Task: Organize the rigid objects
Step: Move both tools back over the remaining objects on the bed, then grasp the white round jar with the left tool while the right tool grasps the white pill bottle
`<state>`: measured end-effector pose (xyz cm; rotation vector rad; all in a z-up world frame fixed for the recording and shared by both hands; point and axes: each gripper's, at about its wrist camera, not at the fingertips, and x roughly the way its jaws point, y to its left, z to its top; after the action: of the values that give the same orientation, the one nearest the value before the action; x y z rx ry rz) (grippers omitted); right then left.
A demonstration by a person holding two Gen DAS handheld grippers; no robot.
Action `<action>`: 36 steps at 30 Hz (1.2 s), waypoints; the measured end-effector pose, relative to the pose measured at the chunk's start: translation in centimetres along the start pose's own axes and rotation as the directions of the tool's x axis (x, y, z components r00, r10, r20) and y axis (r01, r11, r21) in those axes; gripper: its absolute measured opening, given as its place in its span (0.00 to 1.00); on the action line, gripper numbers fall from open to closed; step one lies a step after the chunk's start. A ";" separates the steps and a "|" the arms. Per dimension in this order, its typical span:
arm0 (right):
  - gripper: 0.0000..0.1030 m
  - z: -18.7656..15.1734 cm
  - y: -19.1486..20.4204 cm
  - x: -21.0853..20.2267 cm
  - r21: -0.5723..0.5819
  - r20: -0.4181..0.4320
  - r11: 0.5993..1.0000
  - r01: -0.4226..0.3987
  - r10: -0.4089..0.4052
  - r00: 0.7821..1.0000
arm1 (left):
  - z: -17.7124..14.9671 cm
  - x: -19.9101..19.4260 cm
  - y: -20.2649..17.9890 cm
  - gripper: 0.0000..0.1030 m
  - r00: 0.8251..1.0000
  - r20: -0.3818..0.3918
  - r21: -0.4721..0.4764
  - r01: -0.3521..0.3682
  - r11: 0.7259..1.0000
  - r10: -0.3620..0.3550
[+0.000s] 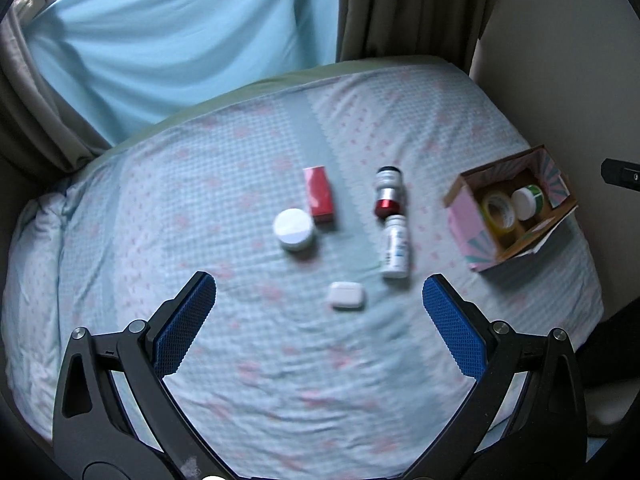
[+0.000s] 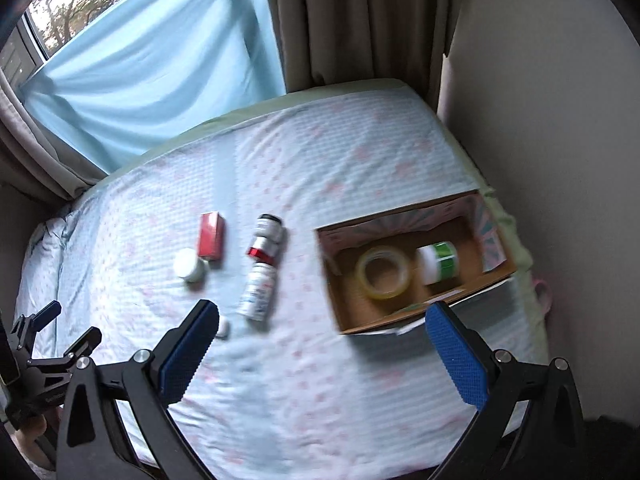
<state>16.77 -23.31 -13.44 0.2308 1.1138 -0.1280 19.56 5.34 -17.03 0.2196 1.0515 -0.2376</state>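
Note:
On the bed lie a red box (image 1: 319, 195) (image 2: 210, 235), a white round jar (image 1: 294, 229) (image 2: 188, 265), a red-capped bottle (image 1: 387, 191) (image 2: 265, 237), a white bottle (image 1: 395, 246) (image 2: 257, 290) and a small white case (image 1: 346, 296) (image 2: 222, 328). A cardboard box (image 1: 460, 216) (image 2: 334, 292) at the right holds a tape roll (image 1: 499, 213) (image 2: 383, 272) and a green-labelled jar (image 1: 528, 199) (image 2: 438, 261). My left gripper (image 1: 319, 294) is open and empty above the white case. My right gripper (image 2: 322, 322) is open and empty, in front of the cardboard box.
The bed (image 1: 240, 360) carries a blue sheet with pink marks. Curtains (image 1: 400, 8) and a window hang behind it. A wall (image 2: 540, 80) runs close along the bed's right side. The left gripper's body (image 2: 36, 352) shows at the right wrist view's lower left.

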 end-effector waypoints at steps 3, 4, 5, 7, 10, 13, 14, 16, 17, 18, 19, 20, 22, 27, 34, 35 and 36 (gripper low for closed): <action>1.00 -0.6 2.9 0.8 0.021 -0.008 1.000 -0.007 0.007 1.000 | 0.3 1.6 3.1 1.00 1.000 -0.017 0.020 0.012 1.000 -0.012; 1.00 -0.7 3.9 1.3 0.024 -0.014 1.000 -0.008 0.009 1.000 | 0.5 2.5 4.3 1.00 1.000 -0.026 0.027 0.017 0.999 -0.016; 1.00 -0.9 4.8 2.0 0.024 -0.022 1.000 -0.009 0.010 1.000 | 0.7 3.3 5.2 1.00 0.999 -0.034 0.034 0.017 0.999 -0.015; 1.00 -1.1 6.4 3.5 0.019 -0.047 1.000 -0.010 0.011 0.999 | 1.2 5.2 6.5 1.00 0.999 -0.050 0.046 0.016 0.999 -0.013; 1.00 -1.4 8.3 6.3 0.020 -0.095 1.000 -0.009 0.011 0.995 | 2.0 8.5 8.1 1.00 0.996 -0.083 0.048 0.032 0.998 -0.028; 1.00 -1.6 9.3 9.8 0.046 -0.152 0.999 -0.019 0.026 0.988 | 2.4 11.6 8.9 1.00 0.993 -0.111 0.050 0.054 0.997 -0.048; 1.00 -1.7 9.6 10.6 0.053 -0.165 0.998 -0.020 0.028 0.986 | 2.4 13.1 9.0 1.00 0.990 -0.126 0.057 0.062 0.996 -0.055; 1.00 -1.7 9.8 13.0 0.067 -0.206 0.998 -0.013 0.026 0.978 | 2.4 16.1 9.0 1.00 0.984 -0.163 0.074 0.083 0.994 -0.070; 1.00 -1.8 9.9 14.4 0.074 -0.228 0.997 -0.008 0.025 0.973 | 2.4 17.4 8.9 1.00 0.981 -0.177 0.080 0.088 0.993 -0.073; 1.00 -1.8 10.1 15.6 0.080 -0.246 0.997 -0.004 0.023 0.969 | 2.4 18.8 8.8 1.00 0.978 -0.192 0.086 0.093 0.992 -0.075; 1.00 -1.9 10.2 16.9 0.085 -0.266 0.996 0.002 0.021 0.964 | 2.3 20.5 8.5 1.00 0.974 -0.212 0.090 0.099 0.991 -0.078; 1.00 -2.0 10.2 18.3 0.092 -0.287 0.996 0.007 0.020 0.958 | 2.3 21.9 8.4 1.00 0.970 -0.228 0.091 0.104 0.990 -0.081; 1.00 -2.1 10.3 20.7 0.104 -0.318 0.994 0.014 0.020 0.948 | 2.2 25.2 7.8 1.00 0.960 -0.264 0.088 0.117 0.989 -0.090; 1.00 -2.3 9.9 26.8 0.115 -0.393 0.993 0.039 0.009 0.920 | 2.2 31.5 6.7 1.00 0.946 -0.312 0.078 0.116 0.990 -0.087; 0.94 -2.2 8.7 33.6 0.157 -0.485 0.985 0.073 0.012 0.874 | 2.3 36.6 5.5 1.00 0.934 -0.346 0.089 0.127 0.988 -0.089; 0.91 -2.1 8.5 34.3 0.160 -0.499 0.984 0.081 0.010 0.867 | 2.3 37.2 5.2 1.00 0.933 -0.349 0.095 0.127 0.987 -0.086; 0.88 -2.1 8.4 35.0 0.161 -0.511 0.983 0.092 0.003 0.860 | 2.4 37.5 5.1 1.00 0.933 -0.349 0.095 0.127 0.987 -0.087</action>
<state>32.09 -14.21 -44.74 0.4177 1.6420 -0.2178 40.89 6.24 -48.39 0.3172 1.4016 -0.3690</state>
